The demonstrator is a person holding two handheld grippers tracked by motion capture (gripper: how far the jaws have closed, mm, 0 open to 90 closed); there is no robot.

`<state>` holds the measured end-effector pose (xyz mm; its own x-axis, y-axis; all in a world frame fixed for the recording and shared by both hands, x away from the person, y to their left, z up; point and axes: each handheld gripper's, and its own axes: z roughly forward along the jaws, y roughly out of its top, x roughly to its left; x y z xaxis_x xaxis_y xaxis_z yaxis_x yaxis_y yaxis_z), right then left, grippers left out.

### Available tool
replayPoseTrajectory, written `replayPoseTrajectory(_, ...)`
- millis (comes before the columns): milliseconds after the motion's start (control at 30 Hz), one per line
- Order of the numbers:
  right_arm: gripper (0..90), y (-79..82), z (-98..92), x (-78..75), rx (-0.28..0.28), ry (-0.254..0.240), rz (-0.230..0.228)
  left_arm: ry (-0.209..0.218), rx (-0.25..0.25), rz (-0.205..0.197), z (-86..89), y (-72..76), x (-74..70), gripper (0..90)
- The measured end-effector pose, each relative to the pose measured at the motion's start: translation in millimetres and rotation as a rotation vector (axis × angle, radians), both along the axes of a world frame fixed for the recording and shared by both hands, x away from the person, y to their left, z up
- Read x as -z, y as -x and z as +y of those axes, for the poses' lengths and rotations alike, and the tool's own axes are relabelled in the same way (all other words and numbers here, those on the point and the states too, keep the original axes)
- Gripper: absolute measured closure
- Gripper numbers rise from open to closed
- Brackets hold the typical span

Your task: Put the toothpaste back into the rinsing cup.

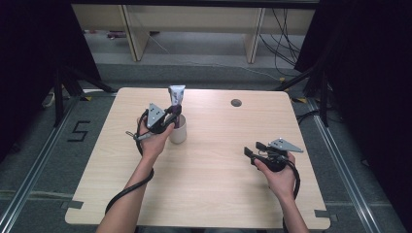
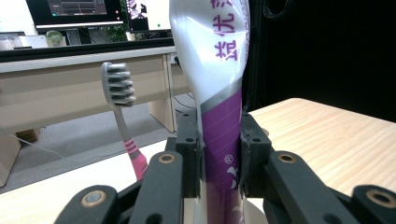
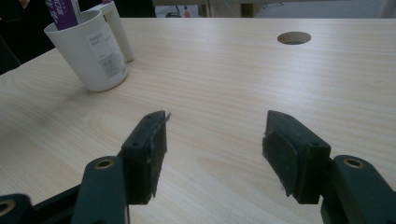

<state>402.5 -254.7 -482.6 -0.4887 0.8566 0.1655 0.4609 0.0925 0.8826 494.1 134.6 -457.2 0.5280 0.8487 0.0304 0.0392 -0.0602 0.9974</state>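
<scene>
**Left gripper clamped on tube in cup, right gripper idle and open**

Left gripper (image 1: 175, 115) sits at the far left-centre of the table (image 1: 214, 194), right at the white cup (image 1: 178, 132). Its jaws are closed on the purple-and-white tube (image 2: 219, 116), gripping the purple lower part; the tube stands upright, white crimped end up. In the high view the tube (image 1: 176, 95) sticks up out of the cup.

A toothbrush (image 2: 122, 116) with a grey bristle head and pink handle stands upright just beside the tube, on the left in the left gripper view. Cannot tell from that view whether it is inside the cup.

Right gripper (image 1: 253, 152) is held low over the right side of the table, well apart from the cup, jaws wide with nothing between them. In its own view the cup (image 3: 91, 53) is far left, label facing the camera, and a round hole (image 3: 293, 38) in the tabletop is at far right.
</scene>
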Motion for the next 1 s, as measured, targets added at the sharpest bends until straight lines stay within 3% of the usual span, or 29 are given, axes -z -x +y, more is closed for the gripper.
replayPoseTrajectory(467, 40.0, 0.3, 0.1, 0.4, -0.006, -0.002, -0.008, -0.007, 0.0, 0.019, 0.4, -0.1, 2.7, 73.8)
replayPoseTrajectory(567, 40.0, 1.4, 1.7, 0.6, -0.009, -0.021, 0.004, -0.007, 0.0, 0.025, 0.9, 0.3, 4.6, 73.8)
replayPoseTrajectory(700, 40.1, 0.7, 0.7, 0.3, -0.009, 0.002, -0.01, -0.008, -0.001, 0.03, 1.3, 0.2, 6.6, 73.7)
replayPoseTrajectory(767, 40.0, 0.7, 0.7, 0.3, -0.008, 0.004, -0.011, -0.012, -0.001, 0.031, 1.5, 0.2, 7.0, 73.7)
replayPoseTrajectory(800, 40.1, 0.6, 1.8, 1.3, -0.016, -0.022, -0.01, -0.015, -0.001, 0.038, 1.7, 0.3, 7.8, 73.7)
replayPoseTrajectory(1000, 40.1, -0.1, 2.2, 1.4, -0.013, -0.008, -0.014, -0.019, -0.001, 0.052, 1.8, -0.6, 10.7, 73.7)
